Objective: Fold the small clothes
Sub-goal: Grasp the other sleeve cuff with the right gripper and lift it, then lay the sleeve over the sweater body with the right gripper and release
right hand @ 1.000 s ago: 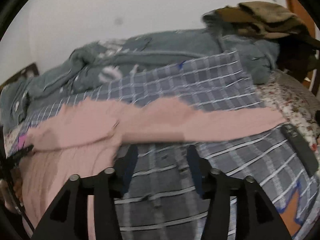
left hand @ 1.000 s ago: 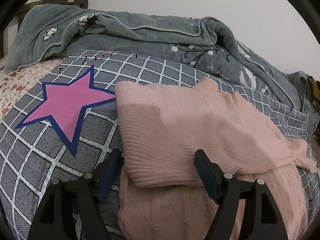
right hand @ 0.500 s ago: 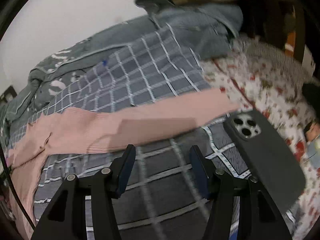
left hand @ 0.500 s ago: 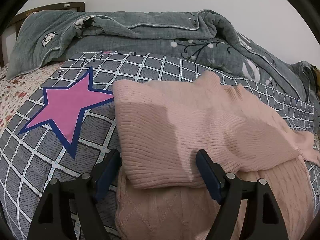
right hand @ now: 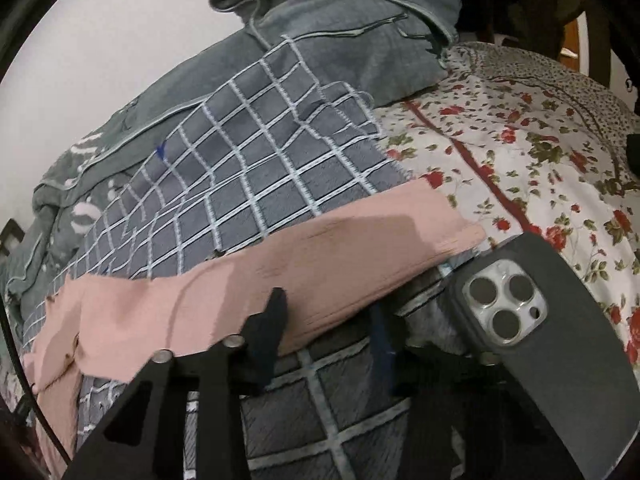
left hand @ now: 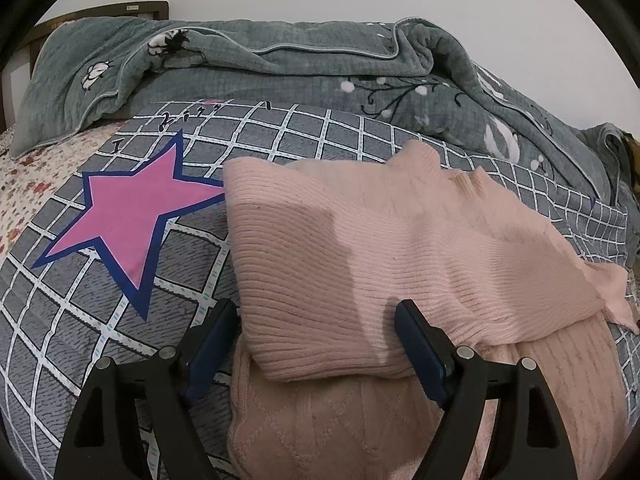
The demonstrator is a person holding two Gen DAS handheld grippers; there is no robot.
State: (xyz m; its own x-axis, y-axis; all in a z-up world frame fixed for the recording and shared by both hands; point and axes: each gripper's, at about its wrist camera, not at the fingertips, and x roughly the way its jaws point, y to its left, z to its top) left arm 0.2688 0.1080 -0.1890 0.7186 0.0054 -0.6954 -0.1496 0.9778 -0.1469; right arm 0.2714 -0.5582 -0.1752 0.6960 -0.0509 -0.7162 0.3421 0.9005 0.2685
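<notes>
Checked blanket (left hand: pixel 100 320), pink sweater (left hand: pixel 400 260), R gripper (right hand: pixel 328 320) closing

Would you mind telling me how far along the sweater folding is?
Done: one side of the pink sweater is folded over its body. In hand: the right tongs are closing on the outstretched sleeve. Left: folding that sleeve in, then the bottom.

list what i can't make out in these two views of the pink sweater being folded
- Right wrist view: the right tongs are closing with the pink sleeve edge between them. Motion blur hides whether the pads touch it.
- Right wrist view: the lower end of the phone is cut off by the frame edge.
- Left wrist view: the lower body of the pink sweater is cut off at the bottom edge and partly covered by the left tongs.
</notes>
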